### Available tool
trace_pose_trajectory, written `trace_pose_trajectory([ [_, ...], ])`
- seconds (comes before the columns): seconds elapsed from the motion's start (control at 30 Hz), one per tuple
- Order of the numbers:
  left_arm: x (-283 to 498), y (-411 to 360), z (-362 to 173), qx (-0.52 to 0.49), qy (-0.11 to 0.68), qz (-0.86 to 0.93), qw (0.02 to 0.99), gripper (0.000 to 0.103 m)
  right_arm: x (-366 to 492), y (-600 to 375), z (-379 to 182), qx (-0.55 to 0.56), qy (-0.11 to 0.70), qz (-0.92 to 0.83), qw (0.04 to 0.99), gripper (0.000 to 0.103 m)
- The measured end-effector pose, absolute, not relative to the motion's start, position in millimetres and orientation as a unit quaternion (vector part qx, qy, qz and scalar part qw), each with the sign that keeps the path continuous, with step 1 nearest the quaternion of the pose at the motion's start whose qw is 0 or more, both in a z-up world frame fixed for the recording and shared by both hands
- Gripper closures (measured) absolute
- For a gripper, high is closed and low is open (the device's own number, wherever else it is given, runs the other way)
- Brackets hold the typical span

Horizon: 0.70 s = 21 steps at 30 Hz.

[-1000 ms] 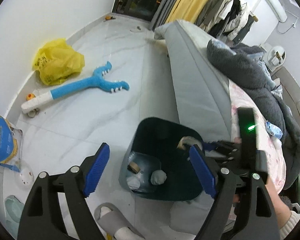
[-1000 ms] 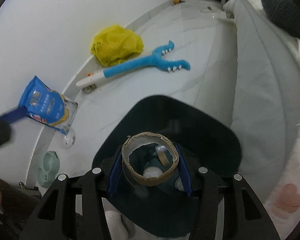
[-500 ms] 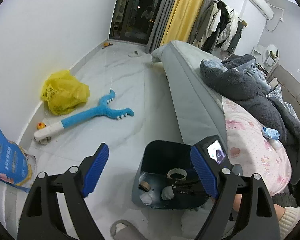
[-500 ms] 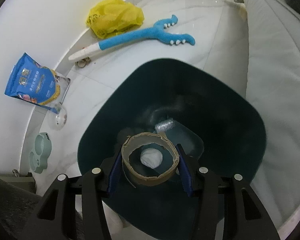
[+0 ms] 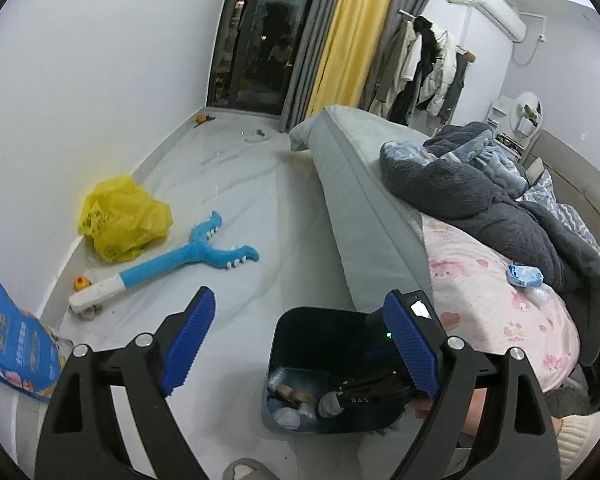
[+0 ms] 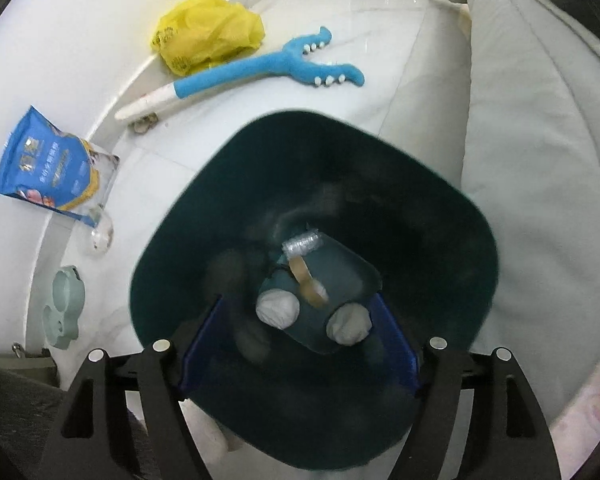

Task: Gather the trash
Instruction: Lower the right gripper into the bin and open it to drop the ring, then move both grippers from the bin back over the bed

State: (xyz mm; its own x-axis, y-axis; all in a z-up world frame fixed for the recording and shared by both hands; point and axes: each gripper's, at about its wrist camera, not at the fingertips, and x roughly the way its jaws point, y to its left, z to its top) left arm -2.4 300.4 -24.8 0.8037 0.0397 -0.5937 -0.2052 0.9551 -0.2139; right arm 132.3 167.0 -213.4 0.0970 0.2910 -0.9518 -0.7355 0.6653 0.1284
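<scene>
Dark bin [image 6: 452, 208] floor dim – trash blurred, right claw [image 6: 300, 344] opening, empty, left claw [image 5: 300, 348] spread, empty

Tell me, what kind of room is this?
Most likely a bedroom in a home: a bed with a rumpled blanket, coats on a rack, curtains by a dark glass door, and a small bin beside the bed.

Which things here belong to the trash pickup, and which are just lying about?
Job: trash bin, cardboard ring, paper wads, right gripper, jaws opening, nothing between them.
Lying about: blue toy, yellow bag, blue pouch, bed.
</scene>
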Motion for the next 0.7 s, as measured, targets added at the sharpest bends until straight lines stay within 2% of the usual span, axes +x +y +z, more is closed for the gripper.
trace_pose_trajectory([
  [0.7,27,231,2,-0.112,0.277,0.016,0.954,0.008,158,81,-107,-0.089,0.445,0.392,0.8,0.018],
])
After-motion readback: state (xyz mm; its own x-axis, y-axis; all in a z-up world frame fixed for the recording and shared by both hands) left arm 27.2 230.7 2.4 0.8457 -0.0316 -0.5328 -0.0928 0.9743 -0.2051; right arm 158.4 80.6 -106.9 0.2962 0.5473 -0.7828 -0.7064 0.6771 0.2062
